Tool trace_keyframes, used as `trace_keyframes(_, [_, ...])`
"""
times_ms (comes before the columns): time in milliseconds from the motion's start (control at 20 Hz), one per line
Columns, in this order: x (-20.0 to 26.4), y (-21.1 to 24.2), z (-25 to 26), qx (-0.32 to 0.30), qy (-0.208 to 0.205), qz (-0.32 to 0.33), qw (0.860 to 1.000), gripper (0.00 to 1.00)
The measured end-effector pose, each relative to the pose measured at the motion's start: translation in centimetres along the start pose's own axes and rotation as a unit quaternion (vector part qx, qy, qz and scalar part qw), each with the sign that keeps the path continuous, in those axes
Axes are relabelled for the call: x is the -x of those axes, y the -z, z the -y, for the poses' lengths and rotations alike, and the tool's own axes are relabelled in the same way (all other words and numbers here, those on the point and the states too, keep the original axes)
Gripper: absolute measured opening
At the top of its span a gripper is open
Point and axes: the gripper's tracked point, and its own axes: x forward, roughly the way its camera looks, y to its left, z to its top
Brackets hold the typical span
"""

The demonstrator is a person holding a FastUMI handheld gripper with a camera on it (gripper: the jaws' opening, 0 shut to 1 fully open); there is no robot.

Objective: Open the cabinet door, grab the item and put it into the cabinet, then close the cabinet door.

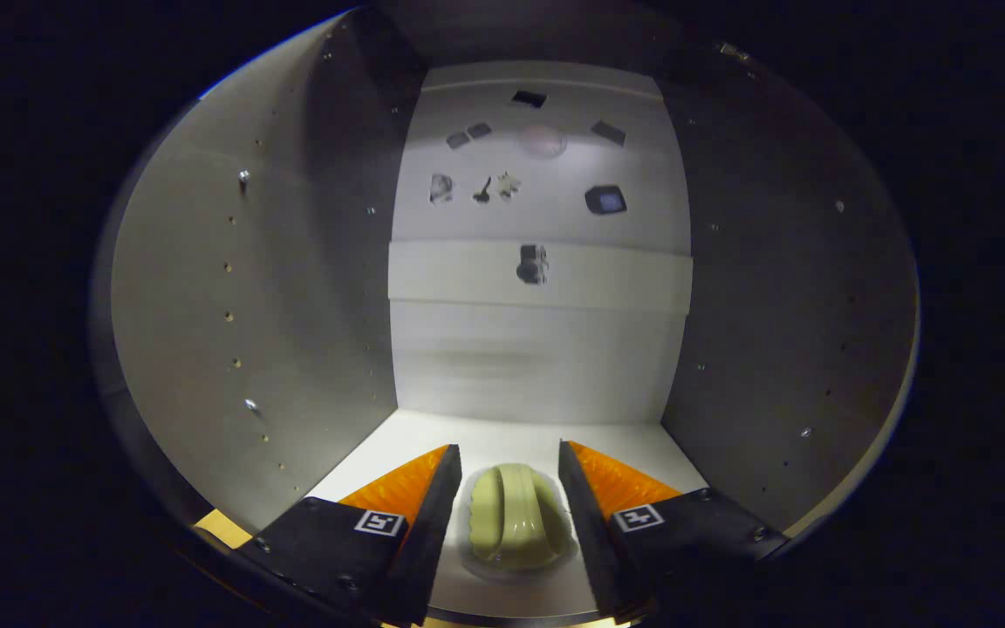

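Observation:
A pale green ridged item in a clear wrapper (pixel 516 522) lies on the white floor of the cabinet (pixel 502 436), between my two fingers. My gripper (pixel 509 449) reaches inside the cabinet, its fingers standing a little off the wrapper on either side, open. The item's wrapper rim looks unsquashed. The cabinet's back wall (pixel 537 358) stands just beyond the fingertips. The cabinet door is hidden behind the camera.
Grey side walls with rows of peg holes close in on the left (pixel 249 331) and right (pixel 782 331). A pale horizontal rail (pixel 468 275) crosses the back wall. Small dark stickers (pixel 605 200) mark the upper back.

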Motion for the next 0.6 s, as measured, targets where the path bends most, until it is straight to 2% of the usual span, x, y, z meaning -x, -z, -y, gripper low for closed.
trace_keyframes(100, [1.2,-1.3,-0.5,-0.001,-0.004,0.016,1.0,0.84])
trace_keyframes(250, [3.0,-2.8,-0.8,0.02,-0.005,0.033,0.999,0.86])
trace_keyframes(400, [5.3,-3.6,-1.5,0.03,-0.017,0.041,0.999,0.96])
trace_keyframes(600, [8.7,-4.7,-1.7,0.031,-0.017,0.053,0.998,0.98])
